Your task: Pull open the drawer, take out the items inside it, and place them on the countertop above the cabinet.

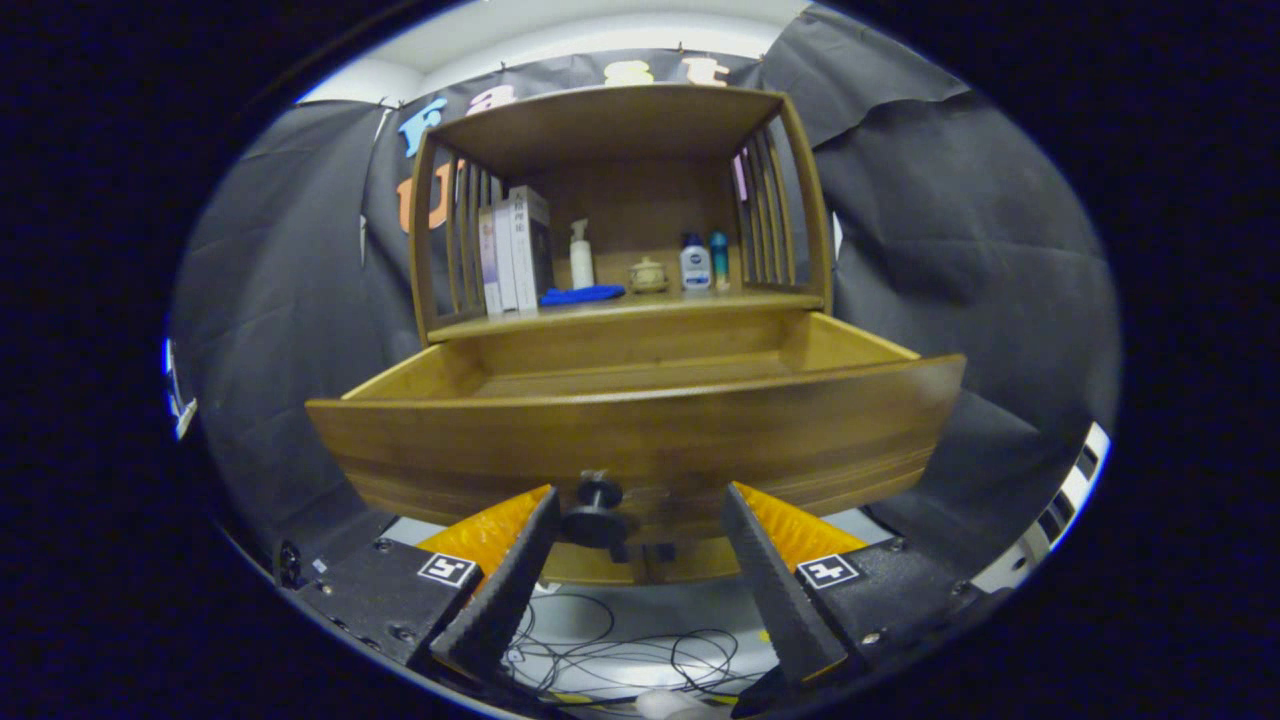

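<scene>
Wooden drawer [640, 420] stands pulled open, its knob [597, 510] between the fingers [500, 590], spread apart.

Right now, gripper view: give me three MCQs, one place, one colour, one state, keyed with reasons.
1. Where is the drawer knob?
A. between the gripper fingers, nearer the left one
B. beyond the cabinet top
C. inside the drawer

2. What colour is the cloth on the countertop?
A. red
B. blue
C. white

3. What state is the drawer in?
A. shut
B. removed
C. pulled open

Key: 1 A, the knob sits in the finger gap, untouched. 2 B, it lies blue beside the white pump bottle. 3 C, its front stands out and its floor shows.
</scene>
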Action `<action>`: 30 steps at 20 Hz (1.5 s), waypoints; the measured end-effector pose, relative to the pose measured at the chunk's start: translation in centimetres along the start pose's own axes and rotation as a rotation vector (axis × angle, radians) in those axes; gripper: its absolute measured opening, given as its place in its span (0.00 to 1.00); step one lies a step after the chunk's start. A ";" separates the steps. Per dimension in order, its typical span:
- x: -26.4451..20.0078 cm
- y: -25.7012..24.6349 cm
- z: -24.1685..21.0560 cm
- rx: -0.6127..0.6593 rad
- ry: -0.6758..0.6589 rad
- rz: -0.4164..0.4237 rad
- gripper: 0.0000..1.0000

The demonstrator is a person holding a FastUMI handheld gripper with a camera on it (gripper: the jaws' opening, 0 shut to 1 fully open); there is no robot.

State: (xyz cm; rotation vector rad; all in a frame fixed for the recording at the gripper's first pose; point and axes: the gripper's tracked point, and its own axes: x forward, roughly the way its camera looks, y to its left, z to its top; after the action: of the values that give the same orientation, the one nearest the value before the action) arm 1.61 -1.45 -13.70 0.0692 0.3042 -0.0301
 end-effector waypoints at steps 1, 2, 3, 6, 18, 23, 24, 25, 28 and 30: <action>-0.6 0.0 1.0 0.002 -0.018 0.006 1.00; -1.3 0.0 2.2 0.009 -0.031 0.015 1.00; -1.6 0.0 3.3 0.019 -0.042 0.018 0.99; -2.0 -0.1 7.1 0.031 -0.081 0.040 0.99; 4.4 3.1 24.0 0.053 -0.107 0.079 0.99; 9.8 6.2 23.6 -0.038 0.073 0.074 0.99; 10.8 6.7 22.8 -0.051 0.124 0.080 0.99; 11.8 7.2 21.9 -0.063 0.174 0.074 0.99; 14.6 7.7 18.3 -0.067 0.348 0.073 0.99; 16.3 7.6 15.5 -0.043 0.459 0.063 0.99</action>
State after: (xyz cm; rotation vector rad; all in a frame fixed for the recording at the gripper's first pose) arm 22.12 4.69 -3.33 0.0420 0.7614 0.0563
